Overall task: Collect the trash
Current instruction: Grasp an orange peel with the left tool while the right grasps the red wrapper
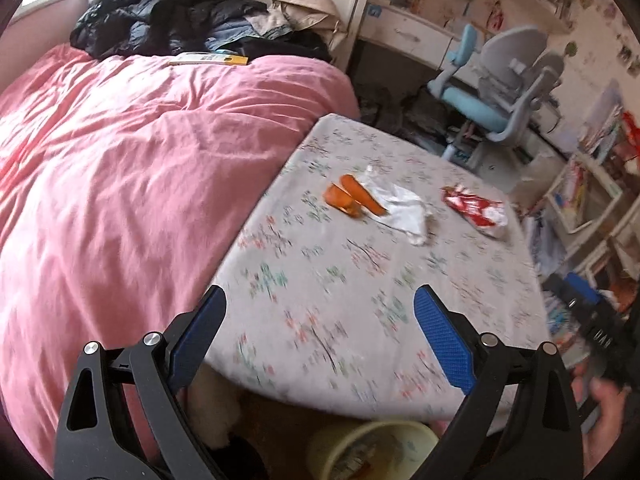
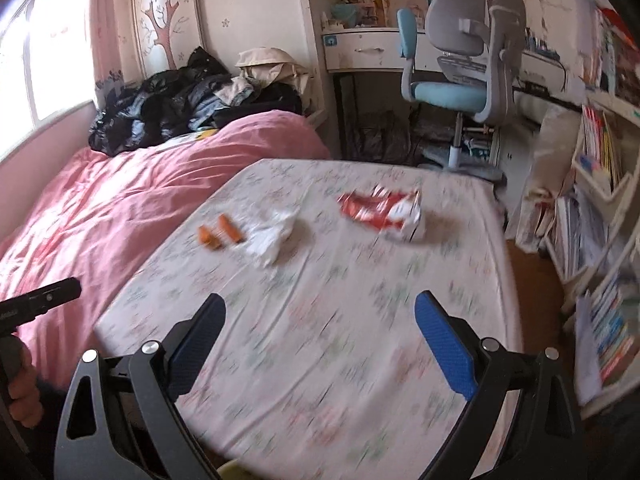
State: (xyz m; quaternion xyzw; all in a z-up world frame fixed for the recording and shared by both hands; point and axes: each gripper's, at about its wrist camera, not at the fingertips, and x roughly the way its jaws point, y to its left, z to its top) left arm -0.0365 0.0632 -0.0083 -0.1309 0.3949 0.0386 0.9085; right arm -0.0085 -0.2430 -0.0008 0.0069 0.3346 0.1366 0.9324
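Note:
On the table with a floral cloth point(image 1: 360, 300) point(image 2: 320, 340) lie orange carrot pieces point(image 1: 352, 196) point(image 2: 220, 232), a crumpled white tissue point(image 1: 404, 208) point(image 2: 272, 232) and a red and white snack wrapper point(image 1: 476, 208) point(image 2: 384, 210). My left gripper point(image 1: 320, 312) is open and empty above the table's near edge, well short of the trash. My right gripper point(image 2: 320, 320) is open and empty over the near part of the table. A pale yellow bin point(image 1: 372, 452) stands under the table's front edge.
A bed with a pink duvet point(image 1: 120, 200) point(image 2: 100, 208) lies left of the table, with dark clothes point(image 1: 160, 20) piled at its head. A blue and grey desk chair point(image 1: 500, 92) point(image 2: 460, 80) stands behind the table. Bookshelves point(image 2: 600, 240) line the right wall.

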